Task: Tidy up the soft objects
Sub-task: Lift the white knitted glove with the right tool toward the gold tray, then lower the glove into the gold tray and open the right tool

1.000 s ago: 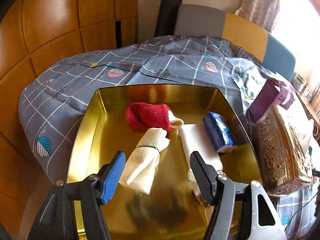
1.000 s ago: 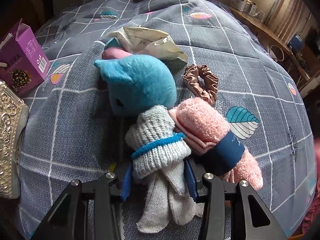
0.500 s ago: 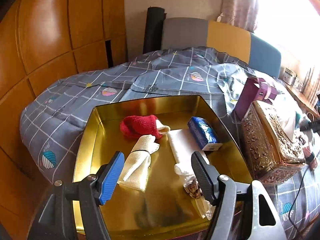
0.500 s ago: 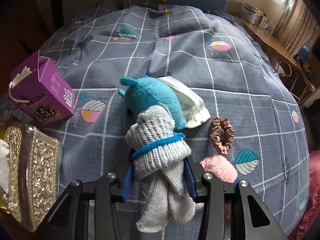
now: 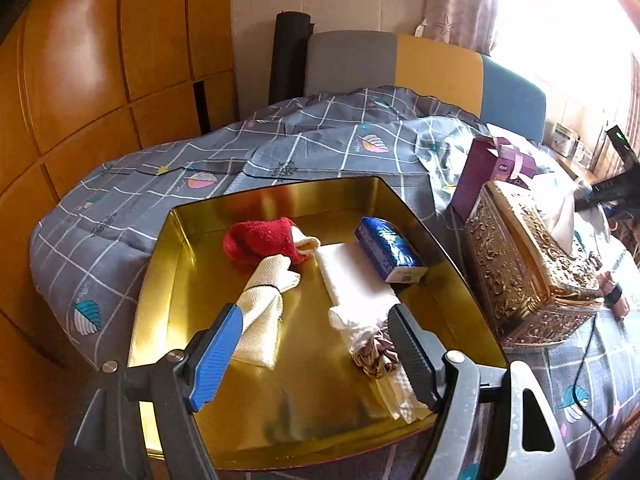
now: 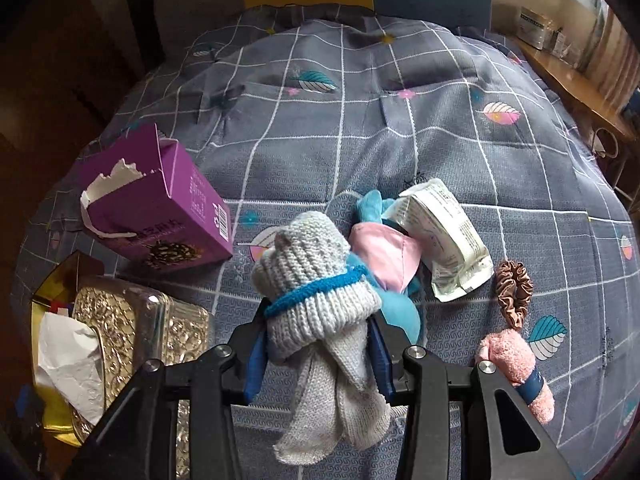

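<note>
Surface: grey checked quilt (image 6: 400,152) with leaf prints covers the bed, wooden panels to the far left.
Tray: gold tin tray (image 5: 160,280) sits on the quilt's near left part.
In tray: red sock (image 5: 260,238) at the far side, cream knitted roll (image 5: 262,308) near it, white cloth (image 5: 352,280) down the middle, blue packet (image 5: 388,248) to the right, and what looks like a brown scrunchie (image 5: 374,356), partly behind my finger.
Left gripper (image 5: 320,360): my fingers have just been opening and stand wide apart above the tray, gripping nothing.
Right gripper (image 6: 316,352): my fingers are clamped on the grey knitted sock bundle (image 6: 316,288), lifted over the quilt.
Left on quilt: blue plush toy (image 6: 396,312), pink fuzzy sock (image 6: 516,364), second scrunchie (image 6: 514,292), white pouch (image 6: 444,236).
Nearby: purple box (image 6: 160,204) and ornate gold tissue box (image 5: 528,264), right of the tray.
</note>
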`<action>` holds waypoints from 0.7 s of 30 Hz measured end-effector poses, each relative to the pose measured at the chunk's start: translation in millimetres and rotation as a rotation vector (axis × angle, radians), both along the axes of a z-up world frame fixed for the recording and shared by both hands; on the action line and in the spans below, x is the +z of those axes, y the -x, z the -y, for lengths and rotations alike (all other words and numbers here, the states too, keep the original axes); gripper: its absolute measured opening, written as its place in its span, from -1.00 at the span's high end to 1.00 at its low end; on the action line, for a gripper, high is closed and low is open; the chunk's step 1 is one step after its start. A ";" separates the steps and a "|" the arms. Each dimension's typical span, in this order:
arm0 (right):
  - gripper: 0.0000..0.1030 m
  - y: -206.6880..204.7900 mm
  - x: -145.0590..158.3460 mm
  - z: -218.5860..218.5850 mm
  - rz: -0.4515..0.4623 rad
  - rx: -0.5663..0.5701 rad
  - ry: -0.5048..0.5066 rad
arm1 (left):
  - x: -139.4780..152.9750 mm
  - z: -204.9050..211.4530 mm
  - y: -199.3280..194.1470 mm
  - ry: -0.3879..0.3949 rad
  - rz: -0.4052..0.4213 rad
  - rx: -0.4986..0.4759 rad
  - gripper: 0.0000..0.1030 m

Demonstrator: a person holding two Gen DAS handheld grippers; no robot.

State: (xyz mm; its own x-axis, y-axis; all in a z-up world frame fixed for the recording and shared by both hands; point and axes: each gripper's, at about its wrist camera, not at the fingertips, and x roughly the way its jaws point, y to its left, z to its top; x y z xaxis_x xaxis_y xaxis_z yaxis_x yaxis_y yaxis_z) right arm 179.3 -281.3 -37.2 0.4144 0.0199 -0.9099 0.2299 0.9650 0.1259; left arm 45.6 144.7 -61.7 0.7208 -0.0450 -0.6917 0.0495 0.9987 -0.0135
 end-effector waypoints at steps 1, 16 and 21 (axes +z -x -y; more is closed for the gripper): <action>0.15 -5.1 3.6 -1.2 0.007 -0.009 -0.002 | -0.3 -0.2 0.8 0.003 -0.001 -0.001 -0.48; 0.15 -95.3 61.4 -65.7 0.119 0.003 -0.016 | 8.1 -12.7 9.6 0.030 0.028 -0.008 -0.49; 0.14 -107.2 77.1 -121.7 0.203 0.137 -0.008 | 8.1 -15.1 9.9 0.032 0.025 -0.001 -0.50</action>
